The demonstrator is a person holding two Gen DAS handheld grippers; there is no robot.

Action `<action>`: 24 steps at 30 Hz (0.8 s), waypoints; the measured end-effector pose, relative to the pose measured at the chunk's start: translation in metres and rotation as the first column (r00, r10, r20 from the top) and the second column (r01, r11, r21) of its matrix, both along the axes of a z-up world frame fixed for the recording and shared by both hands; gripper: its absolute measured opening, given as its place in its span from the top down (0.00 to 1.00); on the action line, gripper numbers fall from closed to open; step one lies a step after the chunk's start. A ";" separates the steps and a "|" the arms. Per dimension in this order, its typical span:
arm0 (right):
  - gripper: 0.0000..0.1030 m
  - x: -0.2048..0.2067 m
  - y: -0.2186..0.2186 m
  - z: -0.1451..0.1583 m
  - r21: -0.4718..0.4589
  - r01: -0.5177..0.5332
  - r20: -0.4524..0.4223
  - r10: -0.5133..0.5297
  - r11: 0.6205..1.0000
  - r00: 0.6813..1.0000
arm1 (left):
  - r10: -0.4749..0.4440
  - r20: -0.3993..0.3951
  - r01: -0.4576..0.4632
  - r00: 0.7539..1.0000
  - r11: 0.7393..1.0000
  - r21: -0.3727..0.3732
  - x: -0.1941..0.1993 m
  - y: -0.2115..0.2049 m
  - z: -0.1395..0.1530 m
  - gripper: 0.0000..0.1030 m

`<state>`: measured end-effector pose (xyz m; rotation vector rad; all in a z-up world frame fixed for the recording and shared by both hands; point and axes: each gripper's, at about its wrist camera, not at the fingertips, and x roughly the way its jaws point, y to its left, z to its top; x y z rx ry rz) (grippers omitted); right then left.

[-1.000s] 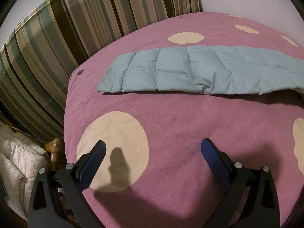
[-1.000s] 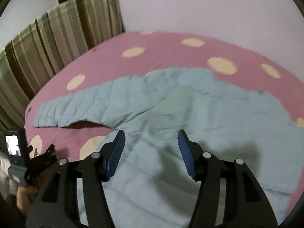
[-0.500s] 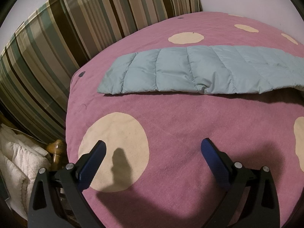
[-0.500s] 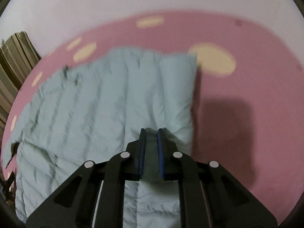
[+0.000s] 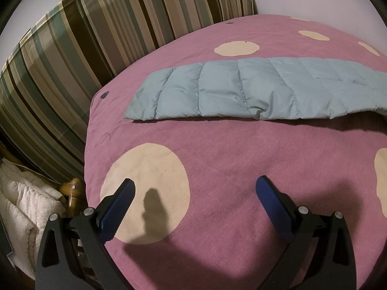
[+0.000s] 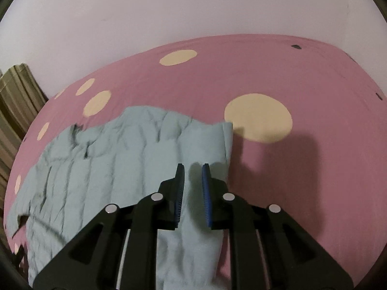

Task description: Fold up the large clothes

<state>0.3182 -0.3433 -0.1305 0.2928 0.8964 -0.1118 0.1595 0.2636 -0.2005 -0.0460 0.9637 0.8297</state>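
While my right gripper (image 6: 193,188) pinched the right sleeve of the blue quilted jacket (image 6: 135,169), jaws nearly closed on padding, my left gripper (image 5: 193,193) hung wide apart, empty, over the pink spotted bedspread (image 5: 217,145). Advice: carry the sleeve inward low, keeping its edge straight.
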 end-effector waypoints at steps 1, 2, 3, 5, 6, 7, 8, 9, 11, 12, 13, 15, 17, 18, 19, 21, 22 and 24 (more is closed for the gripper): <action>0.85 0.011 -0.002 -0.008 -0.004 0.006 -0.018 -0.007 1.000 1.000 | 0.000 0.002 0.000 1.000 1.000 -0.003 0.000 0.000 0.000 0.04; 0.85 0.019 -0.004 -0.017 -0.004 0.011 -0.040 -0.011 1.000 0.999 | 0.000 0.001 0.000 1.000 1.000 -0.002 0.000 0.000 0.000 0.04; 0.85 0.024 -0.005 -0.025 -0.002 0.013 -0.062 -0.013 1.000 0.998 | 0.000 0.000 0.000 1.000 1.000 -0.002 0.000 0.001 0.000 0.04; 0.85 0.036 -0.005 -0.051 0.000 0.011 -0.128 -0.011 1.000 0.992 | 0.000 0.001 0.000 1.000 1.000 -0.001 0.000 0.000 0.000 0.04; 0.85 0.038 -0.006 -0.056 -0.008 0.010 -0.130 -0.011 1.000 0.991 | 0.000 0.000 0.000 1.000 1.000 0.000 0.000 0.001 0.001 0.04; 0.85 0.039 -0.004 -0.056 -0.019 0.010 -0.126 -0.013 1.000 0.992 | 0.000 -0.001 0.000 1.000 1.000 0.001 0.000 0.000 0.000 0.04; 0.85 0.040 -0.002 -0.054 -0.034 0.008 -0.127 -0.012 0.999 0.992 | 0.000 -0.001 0.000 1.000 1.000 0.000 0.000 0.000 0.000 0.04; 0.85 0.041 0.000 -0.049 -0.052 0.002 -0.126 -0.008 0.999 0.992 | 0.000 -0.001 0.000 1.000 1.000 0.001 0.000 0.000 0.000 0.04; 0.83 0.036 0.000 -0.038 -0.052 0.001 -0.111 -0.007 0.999 0.994 | -0.001 -0.002 0.001 1.000 1.000 0.004 -0.001 0.001 0.001 0.04; 0.79 0.029 -0.001 -0.032 -0.038 0.006 -0.094 -0.009 0.999 0.996 | -0.001 -0.001 0.001 1.000 1.000 0.001 -0.002 0.002 0.001 0.04; 0.71 0.016 -0.004 -0.022 -0.028 0.018 -0.065 -0.019 0.999 0.998 | -0.001 0.001 0.001 1.000 1.000 0.001 -0.001 0.000 0.001 0.04; 0.62 -0.011 -0.008 -0.008 -0.042 0.053 -0.022 -0.054 0.998 0.998 | -0.001 0.000 0.001 1.000 1.000 0.002 -0.001 0.000 0.001 0.04; 0.57 -0.043 -0.017 -0.001 -0.057 0.084 -0.005 -0.084 0.995 0.996 | -0.001 -0.001 0.001 1.000 1.000 0.005 0.000 0.000 0.001 0.04; 0.56 -0.059 -0.021 0.000 -0.062 0.106 -0.002 -0.106 0.992 0.994 | -0.001 -0.002 0.001 1.000 1.000 0.005 0.000 0.000 0.001 0.04; 0.55 -0.068 -0.023 -0.002 -0.069 0.125 -0.005 -0.125 0.990 0.992 | -0.001 -0.001 0.001 1.000 1.000 0.004 0.000 0.000 0.000 0.04; 0.53 -0.090 -0.029 -0.007 -0.097 0.159 -0.020 -0.162 0.982 0.987 | -0.001 0.000 0.001 1.000 1.000 0.005 -0.001 0.001 0.001 0.04; 0.49 -0.105 -0.031 -0.011 -0.137 0.188 -0.034 -0.194 0.973 0.980 | -0.001 0.000 0.001 1.000 1.000 0.003 -0.001 0.001 0.001 0.04; 0.42 -0.121 -0.032 -0.016 -0.183 0.226 -0.043 -0.237 0.957 0.970 | -0.001 0.000 0.001 1.000 1.000 0.001 -0.001 0.001 0.001 0.04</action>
